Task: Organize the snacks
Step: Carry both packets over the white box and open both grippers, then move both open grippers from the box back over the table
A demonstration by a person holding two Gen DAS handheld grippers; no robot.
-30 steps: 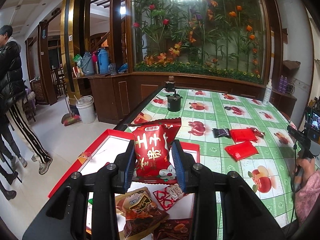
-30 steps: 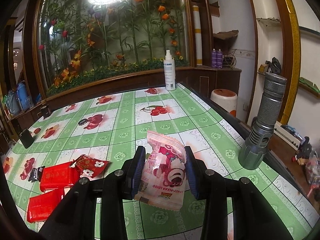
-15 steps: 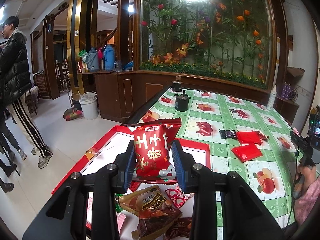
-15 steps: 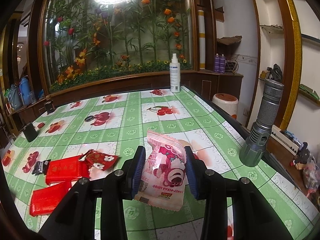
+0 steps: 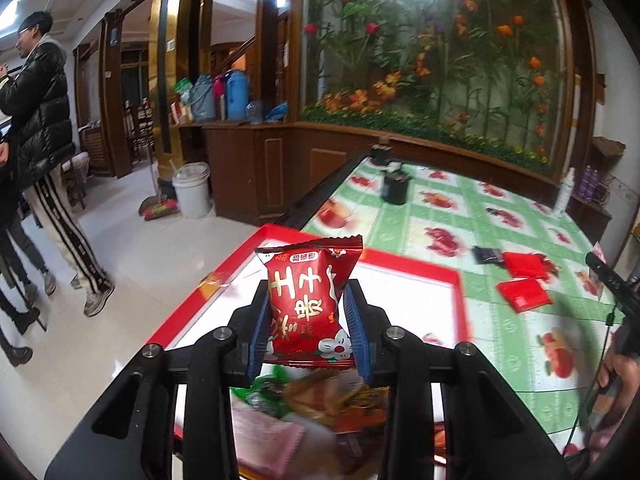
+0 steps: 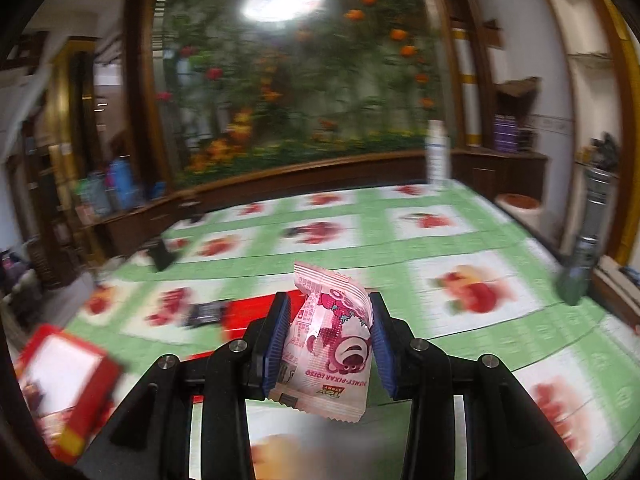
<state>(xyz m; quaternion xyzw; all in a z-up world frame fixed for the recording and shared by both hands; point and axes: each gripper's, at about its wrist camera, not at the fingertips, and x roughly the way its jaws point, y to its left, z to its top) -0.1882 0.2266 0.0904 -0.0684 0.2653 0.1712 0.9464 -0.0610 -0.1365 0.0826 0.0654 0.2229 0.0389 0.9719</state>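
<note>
My left gripper (image 5: 307, 322) is shut on a red snack packet (image 5: 306, 300) with gold characters, held upright above the red-rimmed white tray (image 5: 416, 264). Several loose snack packets (image 5: 320, 404) lie in the tray's near end under the gripper. My right gripper (image 6: 326, 342) is shut on a pink bear-print snack packet (image 6: 330, 340), held above the green fruit-print tablecloth (image 6: 500, 332). The same tray (image 6: 64, 364) shows at the far left of the blurred right wrist view. Red packets (image 5: 524, 296) and a dark packet (image 5: 486, 254) lie on the cloth to the tray's right.
A black pot (image 5: 394, 188) and a white spray bottle (image 5: 564, 194) stand toward the table's far end. A grey flashlight (image 6: 584, 240) stands upright at the right table edge. A person in a black jacket (image 5: 38, 120) stands on the floor at left. A white bucket (image 5: 192, 190) sits by the cabinet.
The left gripper has drifted along the tray with the red packet, the loose packets now closer beneath it. The right gripper swung left with the pink packet; the tray has come into its view.
</note>
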